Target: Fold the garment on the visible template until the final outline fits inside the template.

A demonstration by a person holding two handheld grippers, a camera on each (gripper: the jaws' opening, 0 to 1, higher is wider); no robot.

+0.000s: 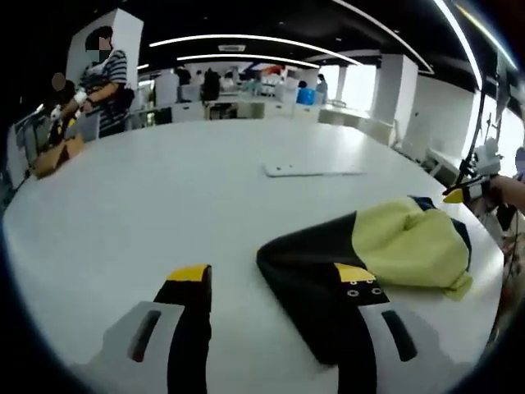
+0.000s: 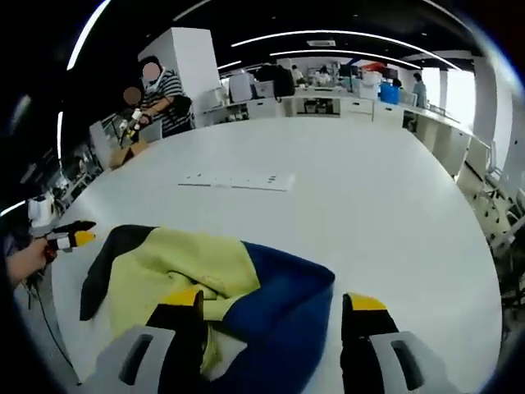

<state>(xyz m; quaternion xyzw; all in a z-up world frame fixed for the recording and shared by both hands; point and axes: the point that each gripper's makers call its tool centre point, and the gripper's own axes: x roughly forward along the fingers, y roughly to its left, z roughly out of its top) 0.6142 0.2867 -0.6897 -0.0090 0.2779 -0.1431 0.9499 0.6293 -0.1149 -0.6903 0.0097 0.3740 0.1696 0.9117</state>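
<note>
Left hand-held gripper [image 1: 275, 283] released, right jaw over garment [image 1: 369, 254]. Right hand-held gripper [image 2: 275, 308] released, straddling garment's blue edge. Fold not started; next: grasp edges, spread flat on worktop [image 1: 164, 197].

left gripper [image 1: 275, 279] fingers spread apart, right gripper [image 2: 275, 302] fingers spread apart, both low

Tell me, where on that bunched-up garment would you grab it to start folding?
Probably the garment's blue edge, which lies raised and rounded between the right gripper's open jaws. Come in low from the near side; the yellow part is too crumpled to offer a clean hem.
</note>
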